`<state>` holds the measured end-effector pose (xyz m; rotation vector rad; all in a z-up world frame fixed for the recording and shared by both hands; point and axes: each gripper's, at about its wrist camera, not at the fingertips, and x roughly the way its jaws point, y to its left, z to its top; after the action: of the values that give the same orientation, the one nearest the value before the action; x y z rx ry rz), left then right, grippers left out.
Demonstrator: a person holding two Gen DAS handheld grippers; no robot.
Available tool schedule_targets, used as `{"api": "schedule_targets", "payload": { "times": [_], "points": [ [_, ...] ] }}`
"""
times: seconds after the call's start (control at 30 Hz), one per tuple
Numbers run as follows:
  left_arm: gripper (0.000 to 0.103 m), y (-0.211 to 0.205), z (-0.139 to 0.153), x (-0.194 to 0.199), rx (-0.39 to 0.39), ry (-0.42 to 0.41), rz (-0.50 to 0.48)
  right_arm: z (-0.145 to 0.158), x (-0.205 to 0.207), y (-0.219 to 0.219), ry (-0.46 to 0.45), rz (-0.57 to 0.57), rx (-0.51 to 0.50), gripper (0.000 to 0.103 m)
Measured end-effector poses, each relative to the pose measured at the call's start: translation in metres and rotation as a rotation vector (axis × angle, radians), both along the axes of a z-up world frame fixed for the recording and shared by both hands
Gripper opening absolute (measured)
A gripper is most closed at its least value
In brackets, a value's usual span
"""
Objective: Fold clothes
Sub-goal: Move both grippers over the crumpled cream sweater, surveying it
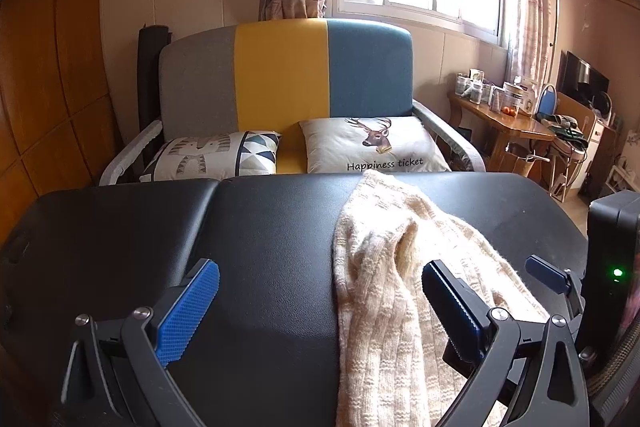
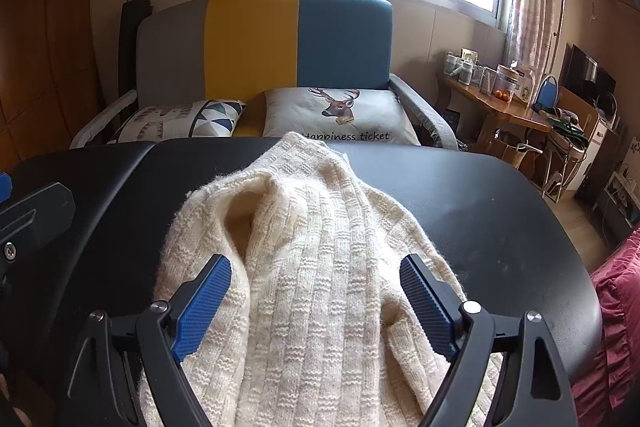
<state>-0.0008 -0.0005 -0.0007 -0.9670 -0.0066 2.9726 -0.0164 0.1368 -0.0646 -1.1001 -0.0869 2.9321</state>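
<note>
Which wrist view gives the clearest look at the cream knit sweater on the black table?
The right wrist view: the cream sweater fills the middle of the frame between the open right gripper, showing its folds and knit pattern. The left wrist view shows it off to the right, partly behind one finger of the open left gripper.

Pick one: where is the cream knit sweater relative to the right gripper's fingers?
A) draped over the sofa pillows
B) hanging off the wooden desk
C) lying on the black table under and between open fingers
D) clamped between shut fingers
C: the cream knit sweater lies bunched on the black table, with the right gripper open above it, blue fingers spread to either side.
</note>
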Motion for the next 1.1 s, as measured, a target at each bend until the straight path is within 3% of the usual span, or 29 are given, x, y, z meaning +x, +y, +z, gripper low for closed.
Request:
{"api": "schedule_targets", "payload": {
  "times": [0.33,0.4,0.43,0.6,0.73,0.97,1.1],
  "points": [
    [0.103,0.002,-0.010,-0.003,0.004,-0.052,-0.028,-0.010,0.002,0.001,-0.022,0.000,-0.008,0.088],
    [0.103,-0.001,-0.020,-0.002,0.042,-0.087,-0.081,-0.011,0.002,0.003,-0.027,0.001,-0.014,0.088],
    [0.103,-0.003,-0.025,-0.001,0.066,-0.106,-0.109,-0.012,0.003,0.004,-0.028,0.004,-0.021,0.088],
    [0.103,-0.031,-0.057,-0.005,0.387,-0.216,-0.208,-0.014,0.003,0.006,-0.044,0.002,-0.015,0.088],
    [0.103,-0.037,-0.071,-0.002,0.383,-0.238,-0.185,-0.015,0.002,0.009,-0.048,-0.002,-0.008,0.088],
    [0.103,-0.067,-0.086,0.007,0.478,-0.286,-0.180,-0.018,0.001,0.019,-0.054,-0.016,0.020,0.088],
    [0.103,-0.065,-0.089,0.010,0.456,-0.297,-0.213,-0.025,0.007,0.045,-0.069,-0.019,-0.010,0.088]
  ]
}}
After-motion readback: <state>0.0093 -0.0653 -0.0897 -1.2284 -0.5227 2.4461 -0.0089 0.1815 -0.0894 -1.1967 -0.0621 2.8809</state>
